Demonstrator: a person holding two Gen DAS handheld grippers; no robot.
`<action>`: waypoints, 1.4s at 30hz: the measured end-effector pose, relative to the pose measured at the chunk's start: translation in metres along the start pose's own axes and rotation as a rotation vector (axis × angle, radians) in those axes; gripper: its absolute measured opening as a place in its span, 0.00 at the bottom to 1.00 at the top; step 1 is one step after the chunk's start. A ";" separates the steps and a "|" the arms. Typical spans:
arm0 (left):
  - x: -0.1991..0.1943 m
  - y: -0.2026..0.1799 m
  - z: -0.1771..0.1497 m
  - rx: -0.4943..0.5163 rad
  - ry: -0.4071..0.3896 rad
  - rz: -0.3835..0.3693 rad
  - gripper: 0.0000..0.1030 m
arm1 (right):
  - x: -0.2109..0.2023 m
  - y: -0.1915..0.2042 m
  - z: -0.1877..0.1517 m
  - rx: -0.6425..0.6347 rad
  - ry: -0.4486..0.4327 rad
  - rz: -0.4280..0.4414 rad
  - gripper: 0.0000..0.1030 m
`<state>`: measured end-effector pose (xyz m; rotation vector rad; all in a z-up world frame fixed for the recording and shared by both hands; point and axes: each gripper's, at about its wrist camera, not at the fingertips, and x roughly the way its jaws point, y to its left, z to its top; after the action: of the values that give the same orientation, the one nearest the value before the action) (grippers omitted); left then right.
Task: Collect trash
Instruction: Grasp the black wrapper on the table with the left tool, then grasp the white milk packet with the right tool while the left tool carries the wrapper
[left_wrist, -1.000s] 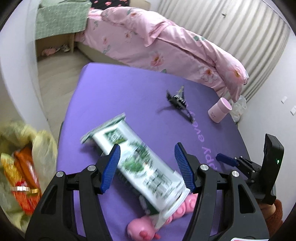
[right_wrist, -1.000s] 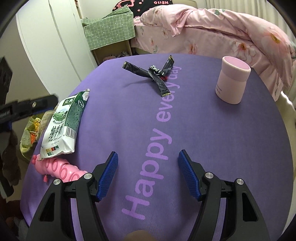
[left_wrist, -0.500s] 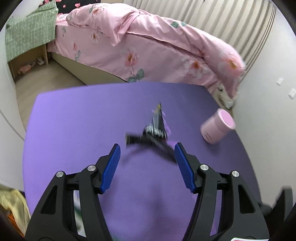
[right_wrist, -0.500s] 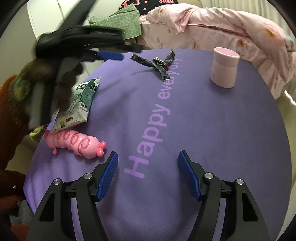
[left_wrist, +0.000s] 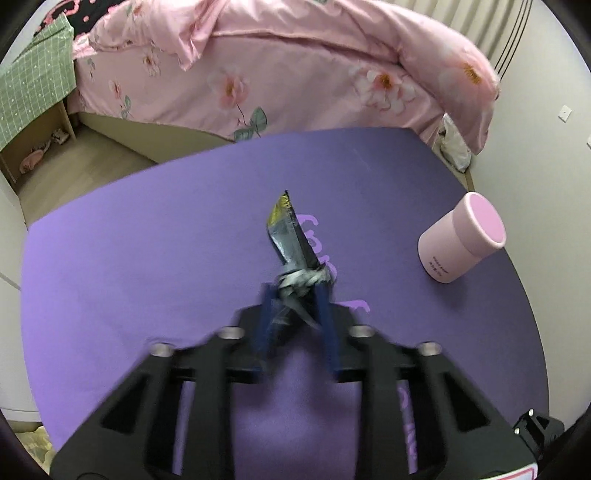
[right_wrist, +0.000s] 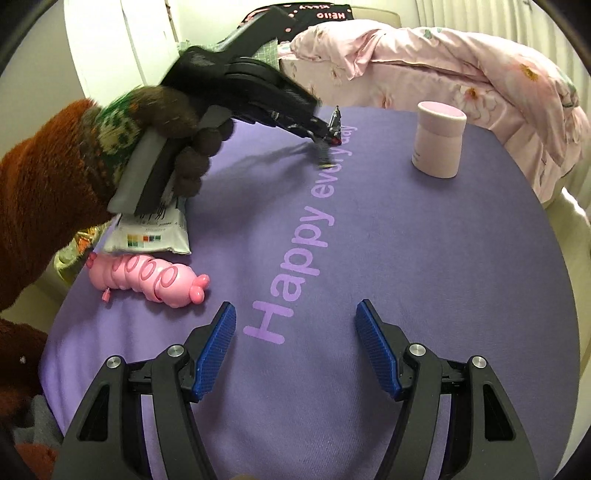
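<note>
Lying along the left edge of the purple tablecloth (right_wrist: 424, 258), the white milk carton (right_wrist: 155, 236) sat partly hidden under a gloved hand (right_wrist: 173, 122), with the pink caterpillar toy (right_wrist: 151, 277) just below it, touching or nearly touching its bottom end; that hand held the left gripper (left_wrist: 295, 295), whose blue fingers (left_wrist: 325, 325) were drawn in on the twisted middle of the dark crumpled wrapper (left_wrist: 291, 240), grasping it; the picture there was blurred, so the exact contact could not be made out; the wrapper's silvery, yellow-tipped end stuck up and away beyond the fingertips, over the lettering printed on the cloth, toward the far side of the tablecloth; from the right wrist view the same wrapper (right_wrist: 330, 134) showed at the tip of the left gripper (right_wrist: 317, 129), near the far end of the words "Happy every day"; whether it touched the cloth or was lifted could not be told; to the right of the wrapper, well apart from it, the pink cylindrical cup (left_wrist: 461, 240) stood upright near the right edge of the tablecloth (left_wrist: 129, 258); nearest the camera, the right gripper (right_wrist: 295, 343) hovered over the near part of the cloth with its blue pads (right_wrist: 373, 347) spread wide and nothing between them; beyond the far edge of the tablecloth lay a bed with a pink floral quilt (left_wrist: 295, 66)
</note>
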<state>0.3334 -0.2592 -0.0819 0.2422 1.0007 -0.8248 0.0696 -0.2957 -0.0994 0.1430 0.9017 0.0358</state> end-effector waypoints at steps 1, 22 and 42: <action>-0.007 0.002 -0.002 -0.007 -0.013 -0.001 0.14 | -0.001 0.000 -0.001 0.005 -0.002 0.003 0.62; -0.238 0.090 -0.208 -0.293 -0.318 0.053 0.14 | -0.035 0.057 0.033 -0.031 -0.062 -0.042 0.62; -0.275 0.149 -0.297 -0.435 -0.376 0.148 0.14 | 0.101 0.176 0.137 -0.199 0.161 0.008 0.62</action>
<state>0.1719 0.1385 -0.0440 -0.2047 0.7717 -0.4767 0.2452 -0.1271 -0.0698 -0.0420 1.0525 0.1454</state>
